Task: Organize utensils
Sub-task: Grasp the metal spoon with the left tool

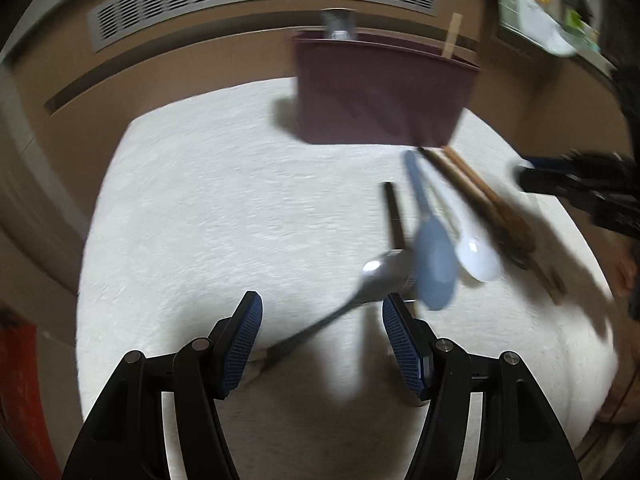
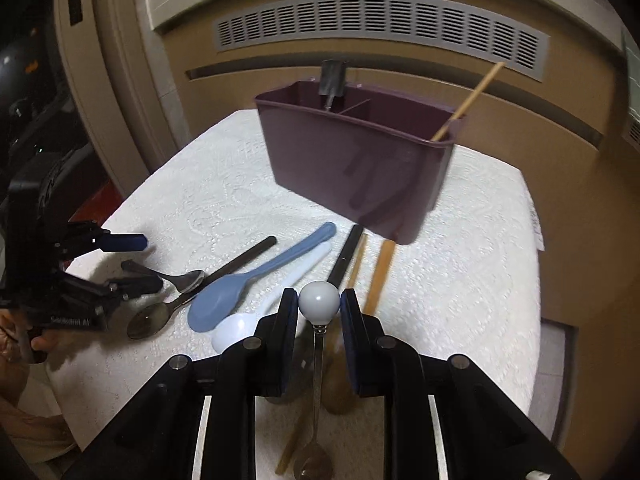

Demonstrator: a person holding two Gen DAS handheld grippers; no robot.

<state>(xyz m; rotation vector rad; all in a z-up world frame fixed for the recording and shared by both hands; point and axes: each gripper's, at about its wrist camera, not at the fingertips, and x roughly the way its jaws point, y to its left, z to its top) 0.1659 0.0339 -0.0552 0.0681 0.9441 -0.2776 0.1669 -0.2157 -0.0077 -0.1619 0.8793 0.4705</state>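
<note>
Right claw (image 2: 319,304) clamped on white-knobbed spoon (image 2: 319,302); left claw (image 1: 322,312) agape, empty.

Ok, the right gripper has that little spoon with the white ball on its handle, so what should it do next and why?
Probably carry it up and forward over the dark purple plastic utensil caddy. The right gripper pinches the metal spoon with the round white knob, bowl hanging down above the white cloth, so it looks ready to lower into an open compartment.

Wooden utensils (image 1: 496,208) motion-blurred; organizer (image 1: 380,92) blurred.
</note>
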